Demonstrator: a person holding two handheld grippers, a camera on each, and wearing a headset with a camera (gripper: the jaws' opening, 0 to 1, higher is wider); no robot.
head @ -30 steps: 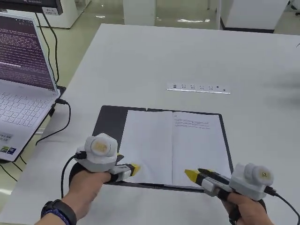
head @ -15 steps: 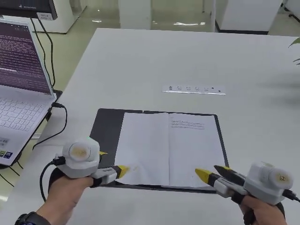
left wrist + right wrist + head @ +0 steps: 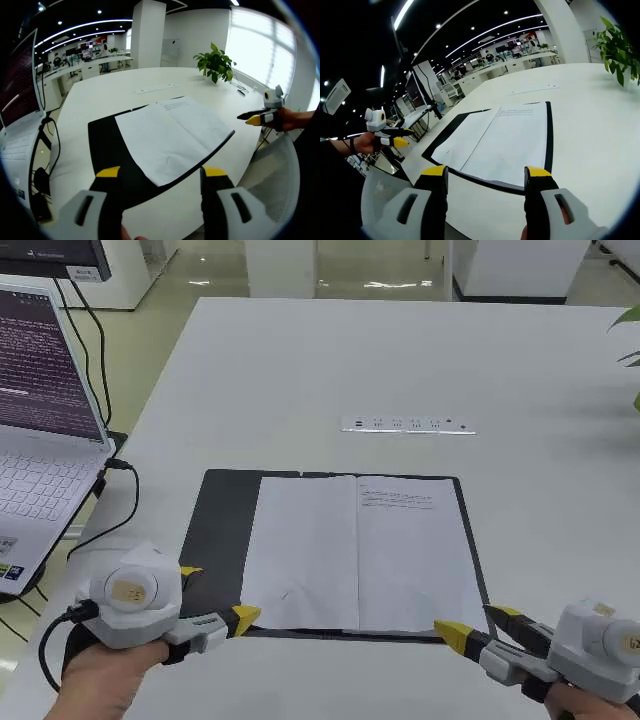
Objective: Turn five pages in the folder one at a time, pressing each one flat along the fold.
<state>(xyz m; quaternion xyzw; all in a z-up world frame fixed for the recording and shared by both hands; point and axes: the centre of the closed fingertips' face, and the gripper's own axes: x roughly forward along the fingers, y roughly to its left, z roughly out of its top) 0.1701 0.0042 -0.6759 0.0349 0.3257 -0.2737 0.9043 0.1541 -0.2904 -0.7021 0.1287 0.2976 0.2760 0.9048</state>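
1. The folder [image 3: 222, 540] lies open and flat on the white table [image 3: 300, 360], close to the near edge and between the two grippers.
2. The left page [image 3: 300, 550] is a blank white sheet with a faint crease near its lower corner. The right page [image 3: 415, 560] has a few printed lines at the top.
3. The left gripper [image 3: 218, 593] sits at the folder's lower left corner with its jaws spread and nothing between them. It appears to be just off the paper.
4. The right gripper [image 3: 478, 622] sits just outside the lower right corner, jaws likewise apart and empty.
5. No page is lifted or mid-turn, and both sheets look flat along the fold [image 3: 357, 550].
6. Progress, as a judgement: at least one sheet rests on the left side, so some turning looks done. How many of the five have been turned cannot be read from the pages.
7. Remaining, if turns are left: pinch the right page at its lower corner, carry it over, then press it down along the fold.
8. A laptop [image 3: 40, 440] stands to the left of the folder and a power strip [image 3: 408, 425] lies beyond it, both well apart from the work.
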